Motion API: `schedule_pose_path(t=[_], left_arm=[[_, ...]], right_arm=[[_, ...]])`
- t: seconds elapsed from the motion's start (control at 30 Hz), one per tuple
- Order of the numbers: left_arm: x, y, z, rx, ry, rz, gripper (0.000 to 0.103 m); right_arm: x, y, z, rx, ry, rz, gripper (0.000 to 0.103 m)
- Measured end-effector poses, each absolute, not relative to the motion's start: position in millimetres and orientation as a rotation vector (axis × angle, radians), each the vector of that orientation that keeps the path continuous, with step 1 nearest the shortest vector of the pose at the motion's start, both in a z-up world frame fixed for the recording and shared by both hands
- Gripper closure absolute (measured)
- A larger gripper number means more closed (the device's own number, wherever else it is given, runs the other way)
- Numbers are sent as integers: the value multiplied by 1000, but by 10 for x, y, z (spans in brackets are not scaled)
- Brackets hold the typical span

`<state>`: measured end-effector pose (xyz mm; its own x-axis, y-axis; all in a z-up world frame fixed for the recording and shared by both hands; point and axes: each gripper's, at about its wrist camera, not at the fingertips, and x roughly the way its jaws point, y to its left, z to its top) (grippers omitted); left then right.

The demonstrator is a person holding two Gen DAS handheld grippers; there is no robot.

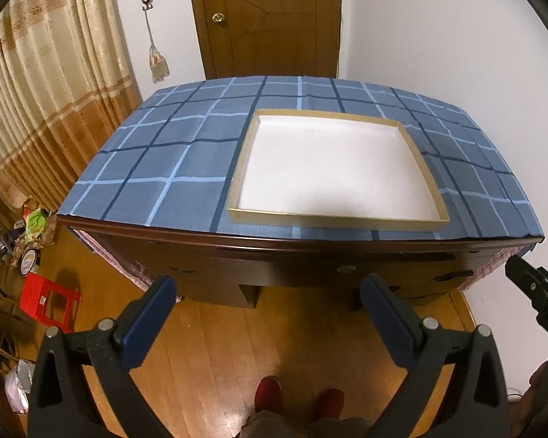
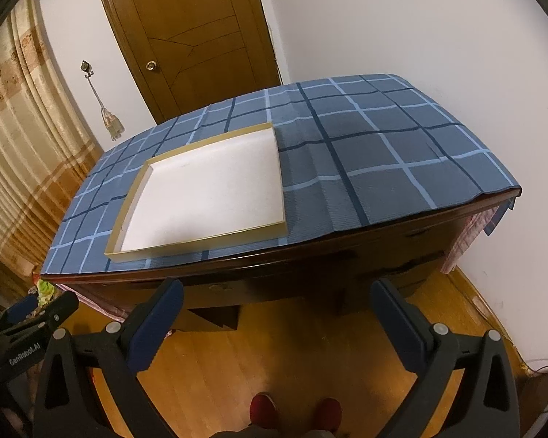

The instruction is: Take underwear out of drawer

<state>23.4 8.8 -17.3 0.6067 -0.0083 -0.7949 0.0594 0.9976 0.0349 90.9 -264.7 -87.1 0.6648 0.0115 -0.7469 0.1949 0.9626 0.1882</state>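
Left tongs: my left gripper (image 1: 268, 288) hangs in the air before the desk front, its blue-padded fingers (image 1: 148, 319) spread wide and holding nothing; its black body also shows at 8 o'clock in the right wrist view.
Right tongs: my right gripper (image 2: 277, 292) is likewise spread wide and empty, level with the desk edge; its black body juts in at 4 o'clock in the left wrist view.
Task's thing: no underwear shows in either view; the drawer (image 1: 303, 268) sits shut in the dark desk front, just beyond my left fingertips, with a small round metal fitting (image 1: 346, 268) on its face.
Desk: dark brown wood (image 2: 310, 266), its top draped in a blue checked cloth (image 1: 157, 168) with light and dark lines, slightly creased; a pinkish fringe hangs at both ends.
Tray: a shallow square box (image 1: 237, 168) with gold walls and a white, matt floor, lying flat on the cloth at 12 o'clock from my left tongs.
In the way: only the closed drawer front lies between my tongs and the inside.
Floor: glossy orange wood boards (image 1: 208, 357); my red shoes (image 1: 268, 394) at 6 o'clock.
Surroundings: brown panelled door (image 1: 274, 18) at 12 o'clock, beige pleated curtain (image 1: 36, 91) at 10 o'clock, red plastic stool (image 1: 49, 301) at 8 o'clock amid clutter.
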Motion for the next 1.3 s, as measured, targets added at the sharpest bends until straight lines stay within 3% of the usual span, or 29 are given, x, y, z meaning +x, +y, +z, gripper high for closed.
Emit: schedule_pose_path(t=[0.5,1.3], left_arm=[[256,11,-657,41,857,-63,2],[698,-93,-1568,38,870,33,6]], right_arm=[[969,-3001,-1607,298,880,-120,0],[2001,-3402,-2701,276,835,73,1]])
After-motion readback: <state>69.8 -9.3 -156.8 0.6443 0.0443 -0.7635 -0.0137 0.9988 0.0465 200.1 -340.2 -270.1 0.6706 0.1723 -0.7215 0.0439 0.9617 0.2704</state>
